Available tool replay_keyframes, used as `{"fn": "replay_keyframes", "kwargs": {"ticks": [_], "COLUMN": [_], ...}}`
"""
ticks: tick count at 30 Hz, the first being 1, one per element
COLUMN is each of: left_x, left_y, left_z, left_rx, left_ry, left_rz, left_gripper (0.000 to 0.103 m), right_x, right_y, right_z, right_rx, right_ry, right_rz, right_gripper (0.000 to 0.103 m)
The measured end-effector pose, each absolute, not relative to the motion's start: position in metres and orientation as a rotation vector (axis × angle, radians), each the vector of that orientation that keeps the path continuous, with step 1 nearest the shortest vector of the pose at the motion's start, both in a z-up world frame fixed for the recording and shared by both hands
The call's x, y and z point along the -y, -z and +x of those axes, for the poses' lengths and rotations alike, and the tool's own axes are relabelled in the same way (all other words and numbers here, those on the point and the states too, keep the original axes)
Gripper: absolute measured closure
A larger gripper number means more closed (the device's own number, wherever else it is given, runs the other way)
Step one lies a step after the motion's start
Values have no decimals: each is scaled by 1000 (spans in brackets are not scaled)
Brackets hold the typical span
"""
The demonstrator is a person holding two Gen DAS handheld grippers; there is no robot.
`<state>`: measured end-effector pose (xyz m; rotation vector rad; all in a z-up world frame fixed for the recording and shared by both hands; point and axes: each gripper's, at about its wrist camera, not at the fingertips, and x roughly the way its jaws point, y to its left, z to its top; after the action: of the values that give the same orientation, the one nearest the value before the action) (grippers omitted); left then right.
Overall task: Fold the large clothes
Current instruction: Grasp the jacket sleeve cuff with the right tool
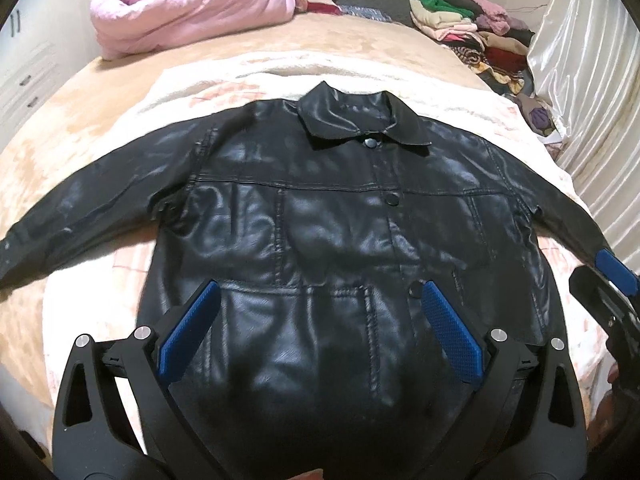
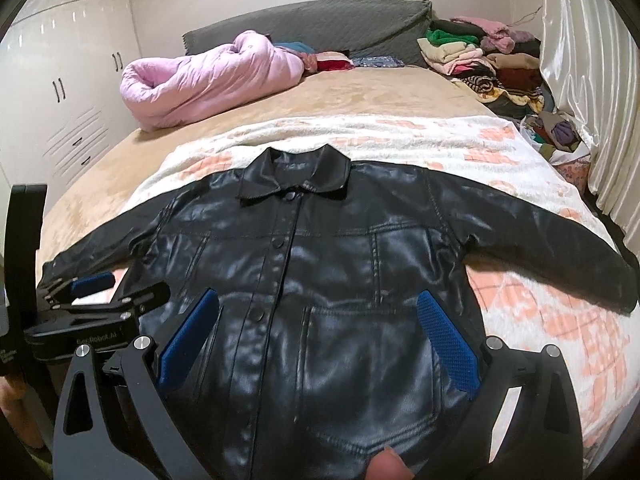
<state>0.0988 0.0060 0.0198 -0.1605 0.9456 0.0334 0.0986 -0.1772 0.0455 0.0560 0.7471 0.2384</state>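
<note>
A black leather jacket (image 1: 320, 208) lies flat and face up on the bed, buttoned, collar at the far end and both sleeves spread out sideways. It also shows in the right wrist view (image 2: 328, 264). My left gripper (image 1: 318, 300) is open and empty, held over the jacket's lower front. My right gripper (image 2: 318, 308) is open and empty over the lower front, right of the button line. The right gripper shows at the right edge of the left wrist view (image 1: 612, 272), by the end of one sleeve. The left gripper shows at the left of the right wrist view (image 2: 92, 284).
The jacket rests on a white and peach blanket (image 2: 500, 148) over a tan bedspread (image 2: 360, 92). A rolled pink quilt (image 2: 208, 76) lies at the far left. A heap of mixed clothes (image 2: 480, 64) sits at the far right by a white curtain (image 2: 592, 80). White wardrobes (image 2: 68, 80) stand left.
</note>
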Motion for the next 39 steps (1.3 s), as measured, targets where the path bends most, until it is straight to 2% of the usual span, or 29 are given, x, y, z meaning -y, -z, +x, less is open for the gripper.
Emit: {"fn": "replay_keyframes", "kwargs": {"ticks": [16,27,39], "left_x": [16,54,95], "left_y": [-17,7,19], "left_z": [165,204,237], "left_rx": [-975,-1029,-1055], "left_ry": [-2,58,80], "left_rz": [-154,-121,-88], "left_gripper": [9,9,9], "right_x": [232,335,439], "right_y": [-40,-12,31], "right_z": [161,195,185], "right_rx": [-749,-753,-716], "right_ry": [-105,170,465], "right_rz": [161,376,493], "right_gripper": [4,4,4]}}
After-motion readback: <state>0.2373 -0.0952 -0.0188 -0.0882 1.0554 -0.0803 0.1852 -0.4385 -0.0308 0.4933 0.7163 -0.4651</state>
